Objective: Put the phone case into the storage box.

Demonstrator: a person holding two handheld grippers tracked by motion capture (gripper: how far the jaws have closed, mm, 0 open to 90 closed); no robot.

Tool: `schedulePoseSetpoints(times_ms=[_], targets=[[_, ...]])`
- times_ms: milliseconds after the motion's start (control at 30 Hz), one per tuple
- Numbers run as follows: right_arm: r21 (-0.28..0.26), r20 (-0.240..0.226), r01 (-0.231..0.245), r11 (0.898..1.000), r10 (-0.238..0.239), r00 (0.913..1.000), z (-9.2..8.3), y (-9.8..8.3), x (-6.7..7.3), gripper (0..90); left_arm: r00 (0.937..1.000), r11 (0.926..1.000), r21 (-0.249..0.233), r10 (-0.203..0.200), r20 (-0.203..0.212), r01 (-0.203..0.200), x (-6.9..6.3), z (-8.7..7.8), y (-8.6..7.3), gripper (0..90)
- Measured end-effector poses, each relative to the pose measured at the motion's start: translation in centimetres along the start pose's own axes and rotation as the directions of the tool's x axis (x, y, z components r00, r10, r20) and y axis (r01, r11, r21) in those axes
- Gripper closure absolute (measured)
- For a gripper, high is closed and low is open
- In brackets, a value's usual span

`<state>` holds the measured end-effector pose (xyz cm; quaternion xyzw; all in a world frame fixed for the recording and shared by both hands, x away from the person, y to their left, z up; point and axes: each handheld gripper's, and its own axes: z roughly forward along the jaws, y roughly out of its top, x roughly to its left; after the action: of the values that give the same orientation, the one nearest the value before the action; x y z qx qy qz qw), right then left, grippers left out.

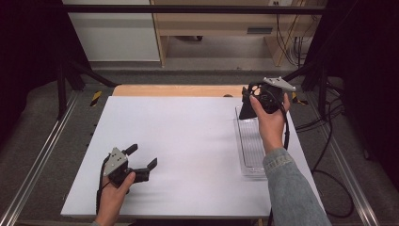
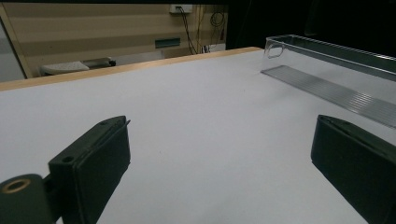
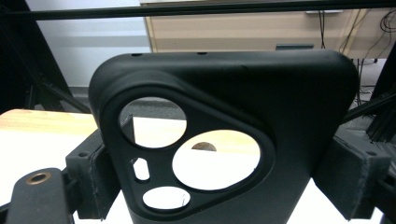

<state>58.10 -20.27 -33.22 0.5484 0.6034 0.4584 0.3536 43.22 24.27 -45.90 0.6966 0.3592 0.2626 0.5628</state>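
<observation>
White table (image 1: 188, 155): fills the middle of the high view.
Clear plastic tray (image 1: 249, 141): lies along the table's right side, nothing in it.
Right gripper (image 1: 251, 101): upper right of the frame, over the tray's far end, jaws clamped on the sides of a black phone case (image 3: 224, 135) held upright, camera cut-outs showing.
Left gripper (image 1: 141, 157): lower left, jaws spread wide, holding nothing.
Progress, as I judge it: case gripped and lifted, not yet set down in the tray.
</observation>
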Motion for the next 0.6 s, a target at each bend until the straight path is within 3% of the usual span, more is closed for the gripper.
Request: schedulePoseSetpoints(times_ms=[600], targets=[[0.01, 0.039, -0.018, 1.0, 0.017, 0.9991, 1.6, -1.2, -0.9, 13.9, 0.9999, 0.9999, 0.002, 0.01, 0.005, -0.01, -0.1, 0.1, 0.0, 4.9]])
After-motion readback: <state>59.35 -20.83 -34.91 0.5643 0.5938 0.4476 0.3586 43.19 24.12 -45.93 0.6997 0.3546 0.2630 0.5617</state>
